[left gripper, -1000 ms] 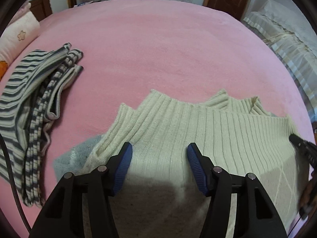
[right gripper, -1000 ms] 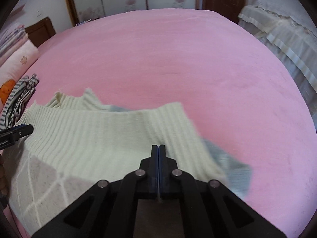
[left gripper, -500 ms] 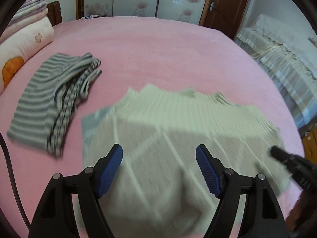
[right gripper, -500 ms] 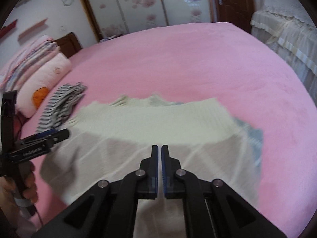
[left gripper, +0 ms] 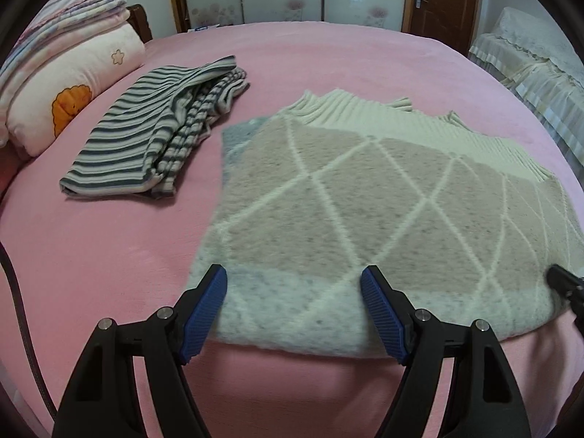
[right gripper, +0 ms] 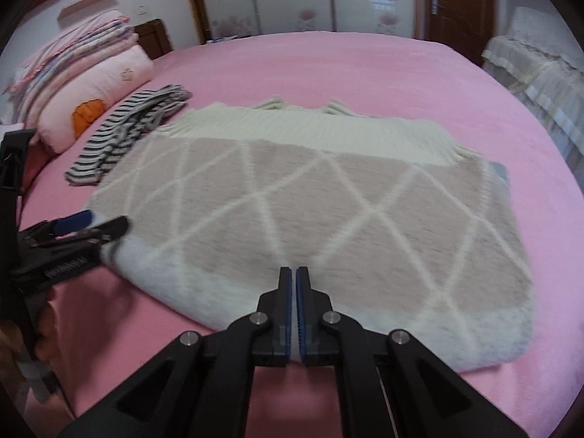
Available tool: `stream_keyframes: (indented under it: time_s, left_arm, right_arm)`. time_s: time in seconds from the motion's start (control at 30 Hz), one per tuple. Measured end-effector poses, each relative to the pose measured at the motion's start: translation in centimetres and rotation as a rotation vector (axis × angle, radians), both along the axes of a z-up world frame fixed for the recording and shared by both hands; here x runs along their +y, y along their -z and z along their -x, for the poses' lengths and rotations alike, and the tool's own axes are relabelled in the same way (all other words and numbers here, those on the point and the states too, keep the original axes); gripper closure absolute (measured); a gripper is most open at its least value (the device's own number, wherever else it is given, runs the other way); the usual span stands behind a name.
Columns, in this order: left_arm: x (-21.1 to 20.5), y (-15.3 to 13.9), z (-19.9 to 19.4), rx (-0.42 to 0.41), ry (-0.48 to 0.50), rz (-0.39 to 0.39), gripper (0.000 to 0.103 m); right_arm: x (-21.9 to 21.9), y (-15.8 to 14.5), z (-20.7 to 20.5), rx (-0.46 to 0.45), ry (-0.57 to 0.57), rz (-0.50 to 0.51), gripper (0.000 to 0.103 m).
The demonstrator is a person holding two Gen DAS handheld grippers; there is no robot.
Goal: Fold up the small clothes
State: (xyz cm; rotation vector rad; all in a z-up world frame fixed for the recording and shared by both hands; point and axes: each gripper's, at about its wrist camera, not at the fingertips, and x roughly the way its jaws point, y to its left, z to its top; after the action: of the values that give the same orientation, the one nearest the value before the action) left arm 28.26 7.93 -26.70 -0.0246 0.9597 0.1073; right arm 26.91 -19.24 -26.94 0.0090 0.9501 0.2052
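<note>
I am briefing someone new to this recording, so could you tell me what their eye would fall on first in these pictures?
First the diamond-patterned sweater, folded flat in the middle of the pink bed, its cream ribbed edge on the far side. Next the striped garment, folded beside it toward the pillows. In front, the left gripper stands open at the sweater's near edge, and the right gripper is shut there, holding nothing.

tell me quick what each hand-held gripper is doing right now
Left hand-held gripper: open, holding nothing, poised over the near edge of the sweater.
Right hand-held gripper: closed, holding nothing.
</note>
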Motion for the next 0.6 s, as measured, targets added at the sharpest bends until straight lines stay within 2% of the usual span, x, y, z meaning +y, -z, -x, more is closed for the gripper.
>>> stream_keyframes:
  time_s: [0.17, 0.27, 0.33, 0.5, 0.6]
  left_arm:
    - [1.3, 0.2, -0.3, 0.012, -0.026, 0.037, 0.028]
    - [1.6, 0.5, -0.4, 0.02, -0.035, 0.051, 0.028]
    - [1.7, 0.8, -0.5, 0.026, -0.037, 0.051, 0.028]
    - [2.0, 1.3, -0.8, 0.035, -0.047, 0.072, 0.028]
    - [2.1, 1.3, -0.8, 0.034, -0.044, 0.076, 0.028]
  right_arm:
    - [-6.8, 0.8, 0.6, 0.024, 0.185, 0.012, 0.103]
    - [-9.6, 1.2, 1.2, 0.038, 0.239, -0.035, 0.103]
    - [-10.0, 1.6, 1.5, 0.044, 0.246, -0.045, 0.103]
    - [-9.0, 2.3, 1.3, 0.045, 0.253, 0.01, 0.103]
    - [-9.2, 2.6, 1.1, 0.05, 0.268, -0.005, 0.103]
